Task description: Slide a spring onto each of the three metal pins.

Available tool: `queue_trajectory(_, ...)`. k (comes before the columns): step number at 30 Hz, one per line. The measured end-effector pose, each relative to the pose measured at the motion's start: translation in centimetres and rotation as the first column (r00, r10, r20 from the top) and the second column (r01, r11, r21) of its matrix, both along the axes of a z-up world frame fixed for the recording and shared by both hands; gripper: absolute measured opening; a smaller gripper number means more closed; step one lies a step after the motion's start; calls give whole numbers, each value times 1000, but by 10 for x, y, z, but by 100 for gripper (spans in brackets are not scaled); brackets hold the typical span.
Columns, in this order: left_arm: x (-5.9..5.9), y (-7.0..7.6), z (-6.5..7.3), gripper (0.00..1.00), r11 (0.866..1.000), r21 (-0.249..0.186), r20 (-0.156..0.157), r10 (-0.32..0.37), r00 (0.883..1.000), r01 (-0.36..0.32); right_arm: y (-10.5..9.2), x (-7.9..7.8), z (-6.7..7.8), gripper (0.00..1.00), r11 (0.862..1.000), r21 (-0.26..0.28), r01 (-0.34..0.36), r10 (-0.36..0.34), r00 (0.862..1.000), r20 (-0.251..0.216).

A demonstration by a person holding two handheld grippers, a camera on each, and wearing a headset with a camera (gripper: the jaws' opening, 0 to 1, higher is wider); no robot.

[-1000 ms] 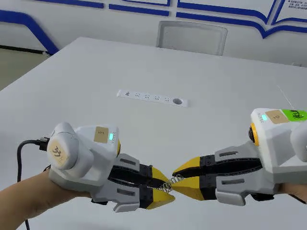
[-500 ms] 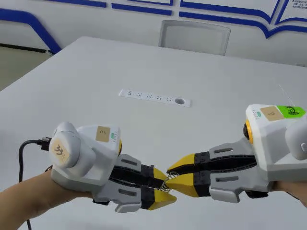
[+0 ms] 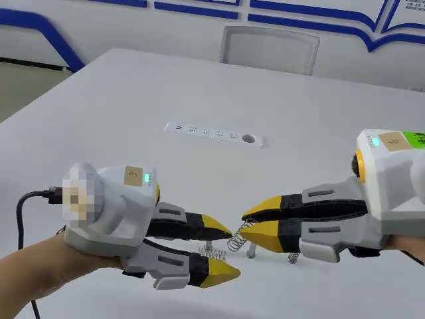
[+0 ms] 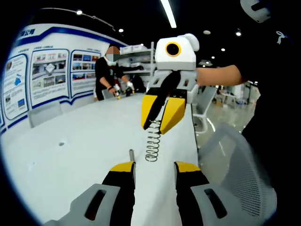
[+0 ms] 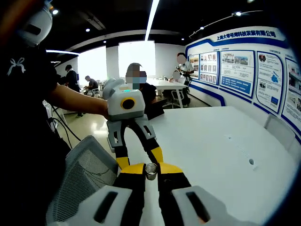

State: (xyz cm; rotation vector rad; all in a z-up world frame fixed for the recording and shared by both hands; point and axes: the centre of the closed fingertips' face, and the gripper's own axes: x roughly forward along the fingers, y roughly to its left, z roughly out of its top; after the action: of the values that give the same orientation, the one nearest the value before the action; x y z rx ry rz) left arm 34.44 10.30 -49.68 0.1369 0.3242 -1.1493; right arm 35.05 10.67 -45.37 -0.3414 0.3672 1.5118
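Note:
My right gripper (image 3: 243, 227) is shut on one end of a small metal spring (image 3: 236, 238), which sticks out of its yellow tips above the white table (image 3: 199, 100). My left gripper (image 3: 232, 252) faces it with jaws apart and nothing between them. In the left gripper view the spring (image 4: 152, 143) hangs from the right gripper (image 4: 157, 127), beside an upright bare pin (image 4: 131, 155), ahead of the left gripper (image 4: 155, 165). Below the tips stand three pins: one with a coil around it (image 3: 211, 250), a bare one (image 3: 251, 252), and another with a coil (image 3: 292, 256). The right gripper view has the spring's end (image 5: 150, 170) pinched in the right gripper (image 5: 150, 168).
A white power strip (image 3: 212, 134) lies across the middle of the table. A grey chair (image 3: 269, 50) stands at the far edge. A black cable (image 3: 26, 226) trails from the left gripper. Other people stand in the room behind.
The left gripper has opened and let go of the spring and drawn back a little. The right gripper keeps the spring and has moved slightly right. The pins now show below the tips.

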Motion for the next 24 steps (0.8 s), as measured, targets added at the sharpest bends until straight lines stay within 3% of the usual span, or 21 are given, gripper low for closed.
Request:
queue_trajectory(3, 2, 4, 4, 37, 1000, -12, 3, 11, 1000, -11, -4, 9, -1, 10, 1000, -6, 27, -27, 1000, 7)
queue_trajectory(7, 6, 14, -2, 45, 999, 10, -13, 47, 999, -46, -12, 27, -4, 10, 997, -16, 82, -81, 996, 35)
queue_trajectory(24, 15, 36, -9, 60, 992, 26, -38, 124, 992, -123, -29, 74, -35, 10, 973, -89, 214, -212, 977, 37)
